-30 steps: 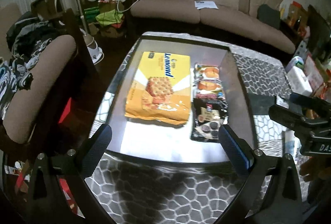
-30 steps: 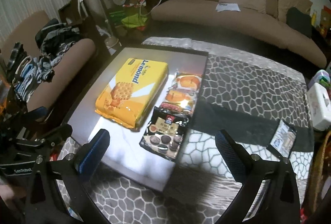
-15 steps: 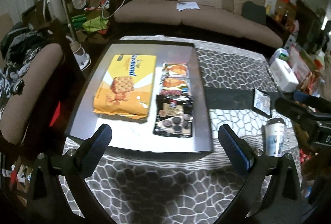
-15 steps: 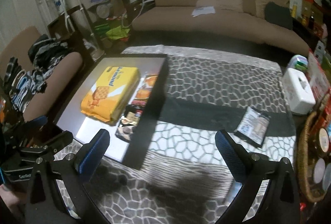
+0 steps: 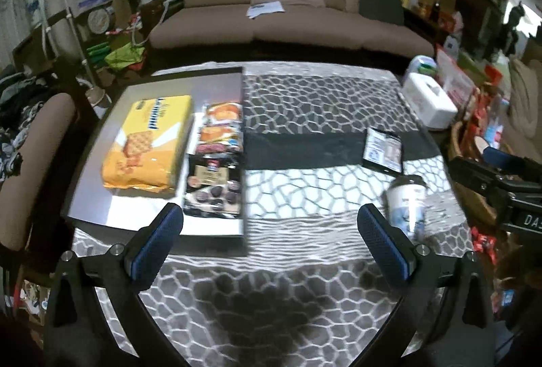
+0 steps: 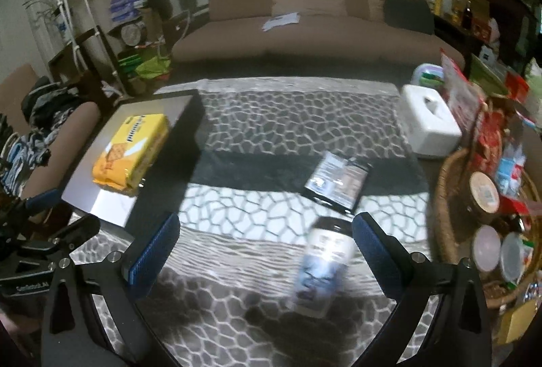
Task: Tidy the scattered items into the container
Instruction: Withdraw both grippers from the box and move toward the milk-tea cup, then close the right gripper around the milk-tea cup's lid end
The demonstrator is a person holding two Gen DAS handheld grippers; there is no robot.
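Grey patterned cloth covers the tabletop (image 5: 305, 102). Tray (image 5: 216, 231) at left holds yellow cracker pack (image 5: 149, 143) and cookie packs (image 5: 216, 177). Dark packet (image 6: 337, 179) and white cup (image 6: 323, 268) lie loose on the cloth, well apart from the tray. Left gripper (image 5: 271, 243) spread wide, empty. Right gripper (image 6: 266, 250) spread wide, cup just beside its right finger.

A home living room: brown sofa (image 5: 291, 11) behind a cloth-covered coffee table (image 5: 325, 102).

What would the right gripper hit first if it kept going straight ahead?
Probably the patterned tablecloth; the blurred cup sits right of centre, close by the right jaw, then the dark packet. Depth is unclear.
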